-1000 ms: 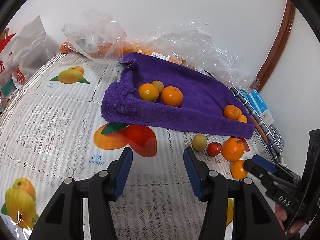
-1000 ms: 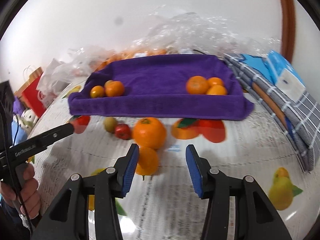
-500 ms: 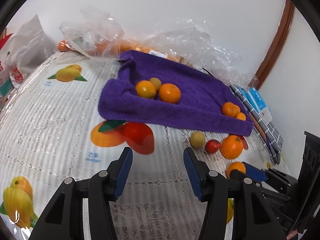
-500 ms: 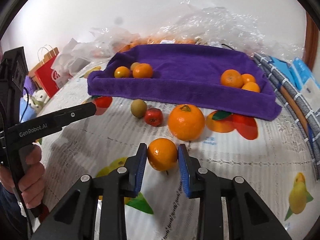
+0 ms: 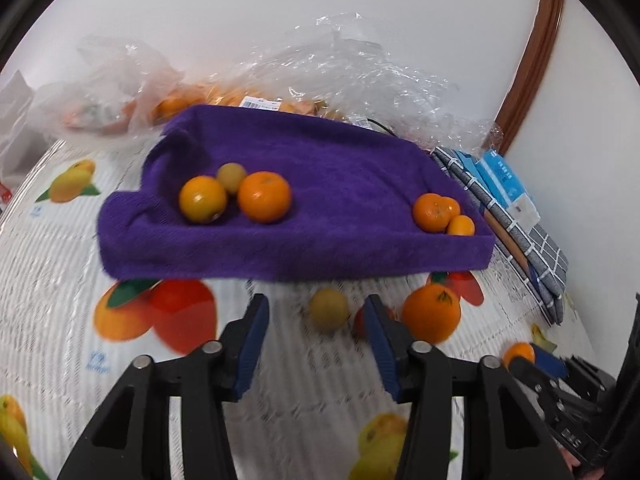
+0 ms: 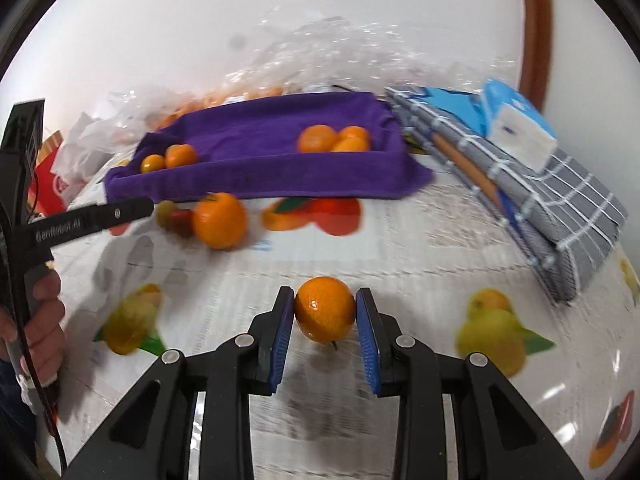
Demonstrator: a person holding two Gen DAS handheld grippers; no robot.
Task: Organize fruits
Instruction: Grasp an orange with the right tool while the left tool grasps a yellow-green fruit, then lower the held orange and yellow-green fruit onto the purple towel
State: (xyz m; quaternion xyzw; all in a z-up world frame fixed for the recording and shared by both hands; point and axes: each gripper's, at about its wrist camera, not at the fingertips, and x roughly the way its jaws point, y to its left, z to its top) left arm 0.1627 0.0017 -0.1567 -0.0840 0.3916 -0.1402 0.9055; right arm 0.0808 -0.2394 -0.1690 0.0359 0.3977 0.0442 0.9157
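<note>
My right gripper (image 6: 325,300) is shut on a small orange (image 6: 325,308) just above the printed tablecloth. The jaws of my left gripper (image 5: 316,320) are closing, with a yellow-green fruit (image 5: 329,312) between them; the pads stand apart from it. A small red fruit (image 5: 359,322) sits half hidden behind the right finger, and a large orange (image 5: 431,312) lies beside it. Behind them the purple towel-lined tray (image 5: 280,248) holds three fruits at its left end (image 5: 264,196) and a few small oranges at its right end (image 5: 434,210).
Crumpled plastic bags (image 5: 360,60) with more oranges lie against the wall behind the tray. A folded grey checked cloth (image 6: 560,200) with blue packs (image 6: 516,124) lies at the right. A person's hand (image 6: 44,312) holds the left gripper's handle. A red bag (image 6: 52,184) stands far left.
My right gripper shut on the small orange and carried it away from the large orange. My left gripper moved forward to the yellow-green fruit and its jaws narrowed.
</note>
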